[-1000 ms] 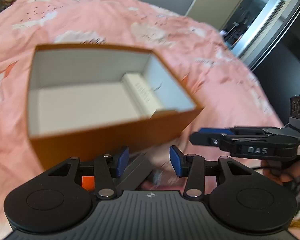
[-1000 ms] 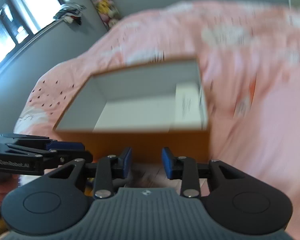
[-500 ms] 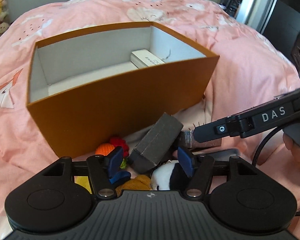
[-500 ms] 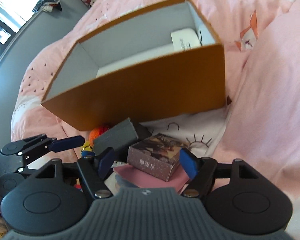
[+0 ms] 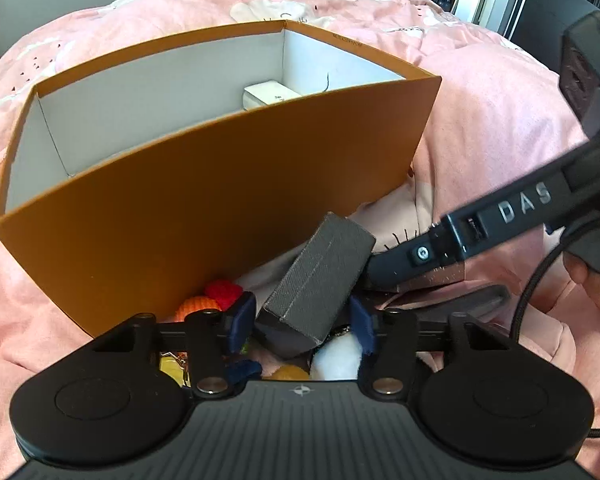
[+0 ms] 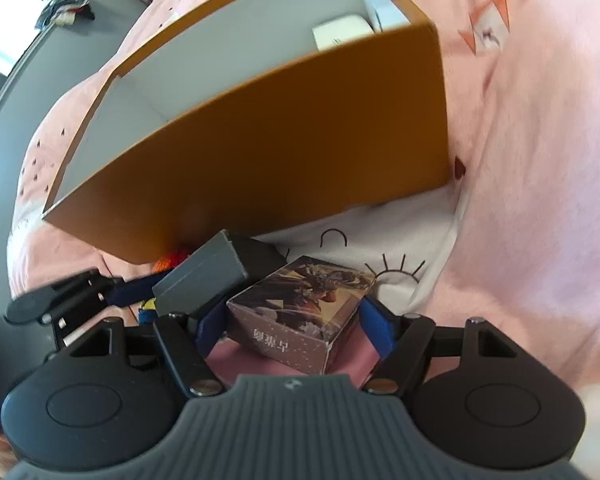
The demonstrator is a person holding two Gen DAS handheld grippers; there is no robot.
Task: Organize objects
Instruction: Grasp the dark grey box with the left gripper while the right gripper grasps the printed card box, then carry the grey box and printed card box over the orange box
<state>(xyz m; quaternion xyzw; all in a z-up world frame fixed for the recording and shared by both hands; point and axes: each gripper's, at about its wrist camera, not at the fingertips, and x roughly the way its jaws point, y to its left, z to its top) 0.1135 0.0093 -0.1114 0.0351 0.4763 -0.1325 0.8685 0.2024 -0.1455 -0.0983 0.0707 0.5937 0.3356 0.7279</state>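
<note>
Nearest the cameras, the left gripper [image 5: 302,322] straddled the dark grey fabric-covered rectangular box [image 5: 318,278] with its jaws closing and the pads not yet pressing, while the right gripper [image 6: 294,326] stood open around the small printed cardboard box with dark artwork [image 6: 300,308], a gap on either side — neither had been lifted. Both boxes lay in a pile with orange and red knitted toys [image 5: 216,298] on the pink patterned bedspread [image 5: 480,120], just in front of the large orange open-topped cardboard box [image 5: 228,200]. Farther in, that box held only one small white carton [image 5: 270,94], so most of the sorting seemed left to do.
</note>
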